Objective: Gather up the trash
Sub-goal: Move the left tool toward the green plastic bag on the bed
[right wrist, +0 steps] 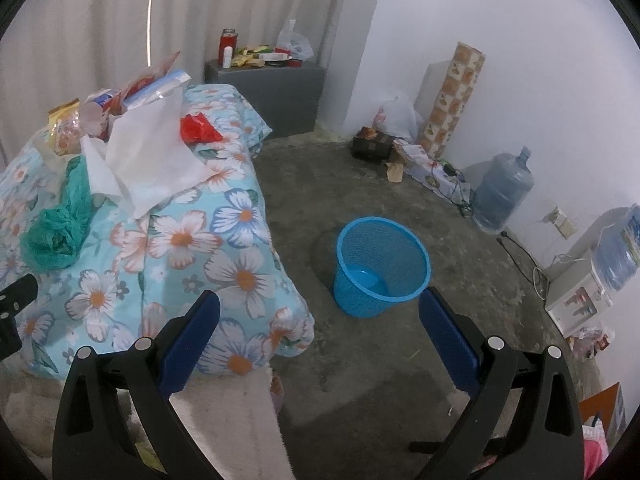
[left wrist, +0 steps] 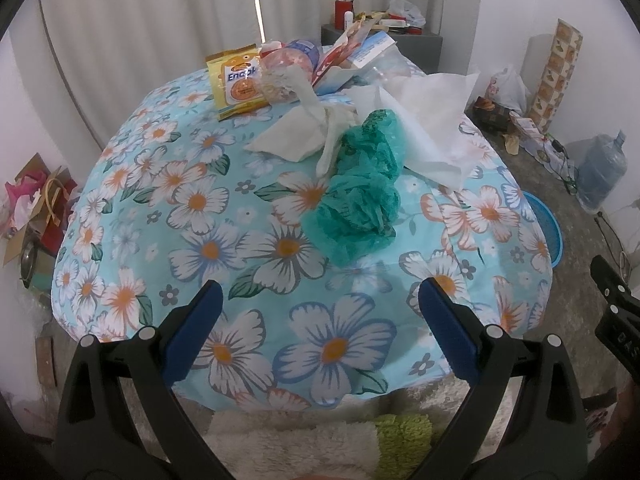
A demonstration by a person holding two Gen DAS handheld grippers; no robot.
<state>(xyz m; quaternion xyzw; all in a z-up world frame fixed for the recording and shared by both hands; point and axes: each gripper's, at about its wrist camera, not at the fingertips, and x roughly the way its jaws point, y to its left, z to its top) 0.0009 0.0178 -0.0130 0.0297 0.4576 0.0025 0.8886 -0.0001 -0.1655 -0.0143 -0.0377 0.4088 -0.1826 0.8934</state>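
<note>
My left claw (left wrist: 320, 312) hangs over the near edge of the bed (left wrist: 248, 240), its blue pads spread wide apart with nothing between them. Ahead of it, on the flowered cover, lies the trash. Nearest is a crumpled teal net bag (left wrist: 356, 196), bunched up at about the middle of the bed. Just beyond it and touching it are white paper tissues (left wrist: 424, 128), some spread open, one twisted into a strip that runs down beside the net. Farther back, near the far edge, sits a yellow biscuit packet (left wrist: 236, 80), and beside it a heap of clear and printed wrappers (left wrist: 320, 60).

My right claw (right wrist: 320, 312) is also open, pads well apart and empty, held over the corner of the bed where it meets the concrete floor (right wrist: 360, 184). A blue mesh wastebasket (right wrist: 380, 266) stands upright on the floor just beside the bed; I cannot see anything lying in it. From this side I also see a red crumpled wrapper (right wrist: 199, 128) on the cover, behind the tissues.

Against the far wall stands a grey cabinet (right wrist: 268, 88) cluttered with small things, and along the right wall a large water bottle (right wrist: 504, 188). A pale fluffy rug (left wrist: 288, 440) lies under my left claw.
</note>
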